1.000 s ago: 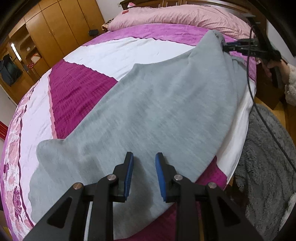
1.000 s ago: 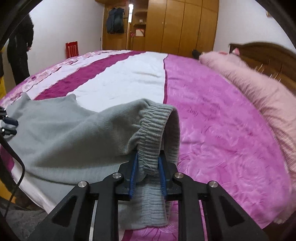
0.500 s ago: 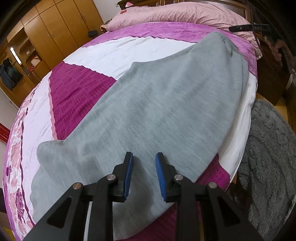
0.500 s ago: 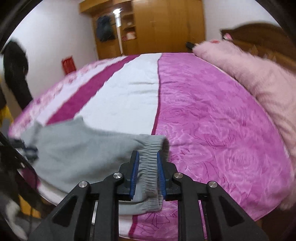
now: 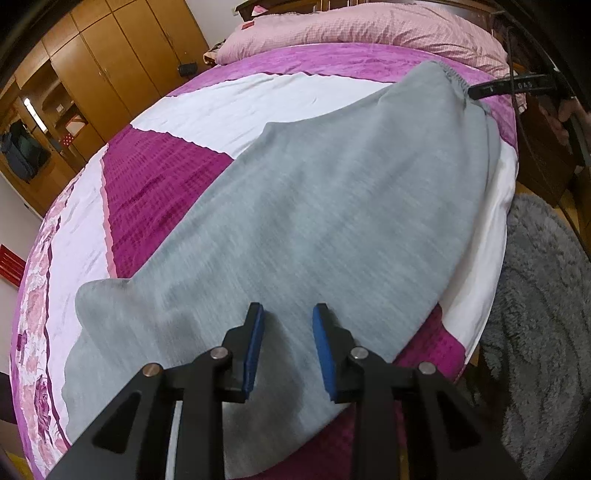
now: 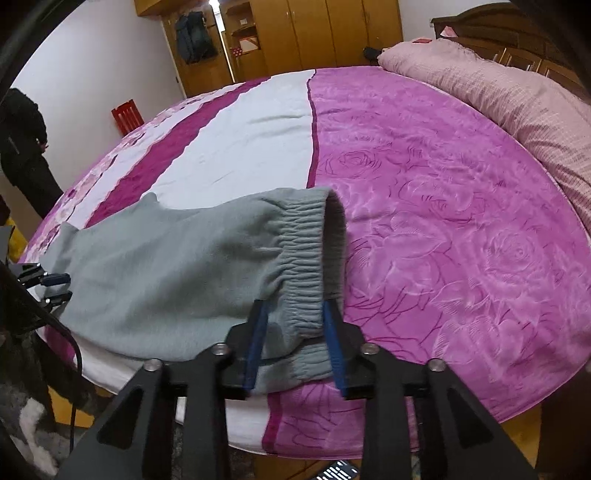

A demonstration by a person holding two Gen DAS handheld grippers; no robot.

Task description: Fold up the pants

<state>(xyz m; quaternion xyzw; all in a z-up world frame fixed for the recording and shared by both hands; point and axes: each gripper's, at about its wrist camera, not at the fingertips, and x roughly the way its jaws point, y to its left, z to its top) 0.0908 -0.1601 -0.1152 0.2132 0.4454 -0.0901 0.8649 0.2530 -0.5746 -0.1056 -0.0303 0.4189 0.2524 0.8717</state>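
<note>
Grey sweatpants [image 5: 314, 206] lie lengthwise along the near edge of the bed [image 5: 155, 177], folded leg on leg. My left gripper [image 5: 287, 314] is open and empty just above the leg end. My right gripper [image 6: 293, 310] is open, its jaws standing on either side of the ribbed elastic waistband [image 6: 301, 258], which rests on the bed. The right gripper also shows in the left wrist view [image 5: 513, 86] at the waistband. The left gripper shows small in the right wrist view [image 6: 51, 286] at the leg cuffs.
A pink pillow [image 6: 517, 99] lies along the headboard. Wooden wardrobes [image 6: 325, 33] stand behind the bed. A grey shaggy rug [image 5: 543, 314] covers the floor beside the bed. A person in black [image 6: 22, 147] stands at the far left. A red chair [image 6: 127, 114] is by the wall.
My right gripper lowered the waistband onto the bed and opened its jaws, letting it go. The pants have settled flat. My left gripper has stayed open over the leg end.
</note>
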